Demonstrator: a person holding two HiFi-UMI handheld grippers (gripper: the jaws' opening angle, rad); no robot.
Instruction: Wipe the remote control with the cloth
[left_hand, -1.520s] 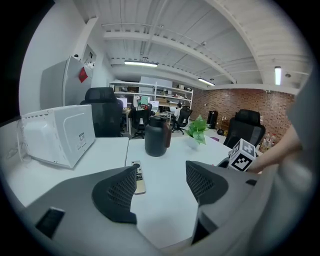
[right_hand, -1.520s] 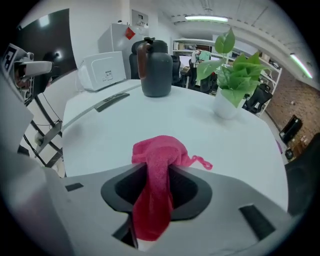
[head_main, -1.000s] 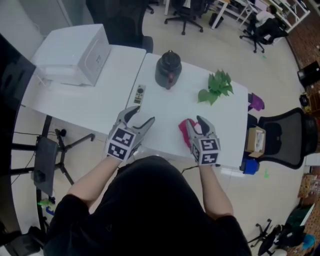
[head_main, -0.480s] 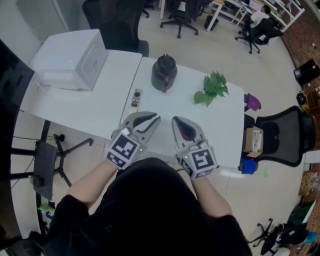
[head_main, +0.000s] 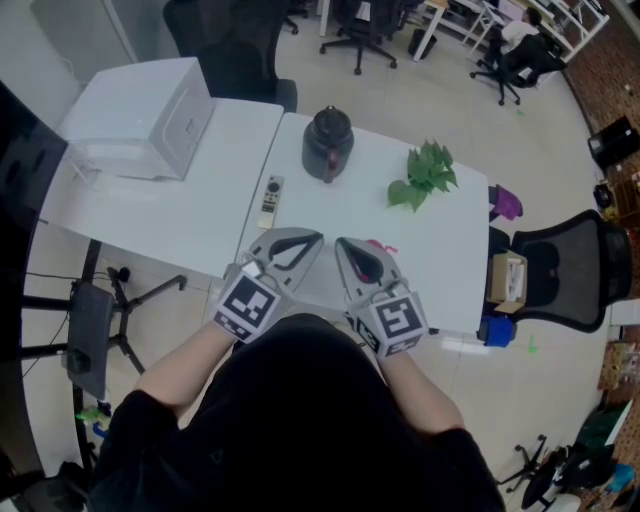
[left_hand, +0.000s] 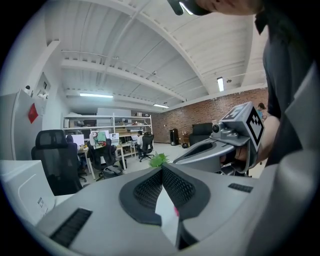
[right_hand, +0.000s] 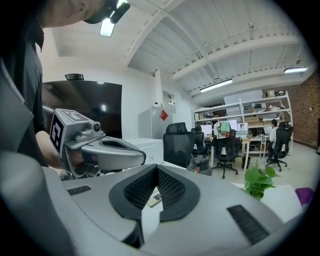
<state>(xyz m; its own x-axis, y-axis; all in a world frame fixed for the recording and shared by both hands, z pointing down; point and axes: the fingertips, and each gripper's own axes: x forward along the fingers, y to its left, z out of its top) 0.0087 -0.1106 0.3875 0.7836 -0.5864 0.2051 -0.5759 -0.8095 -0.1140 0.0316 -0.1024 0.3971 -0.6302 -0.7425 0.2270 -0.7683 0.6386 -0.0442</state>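
The grey remote control (head_main: 271, 193) lies on the white table (head_main: 440, 240), left of centre, beyond my left gripper (head_main: 316, 239). Through the slit under my right gripper's (right_hand: 157, 168) shut jaws the remote control (right_hand: 155, 198) shows far off. Only a pink corner of the cloth (head_main: 381, 247) peeks out past my right gripper (head_main: 340, 244); a pink speck of the cloth (left_hand: 176, 211) shows below my left gripper (left_hand: 162, 168). Both grippers hover side by side above the near table edge. Their jaws have just been closing and now meet, with nothing between them.
A black kettle (head_main: 328, 143) stands at the table's far side, a green plant sprig (head_main: 426, 175) to its right. A white box (head_main: 140, 115) sits on the left table. A black office chair (head_main: 565, 270) and a purple object (head_main: 508, 204) are off the right edge.
Both grippers rose off the table and drew together near the front edge. Their jaws went from open to shut. The right gripper moved away from the pink cloth, which stays on the table.
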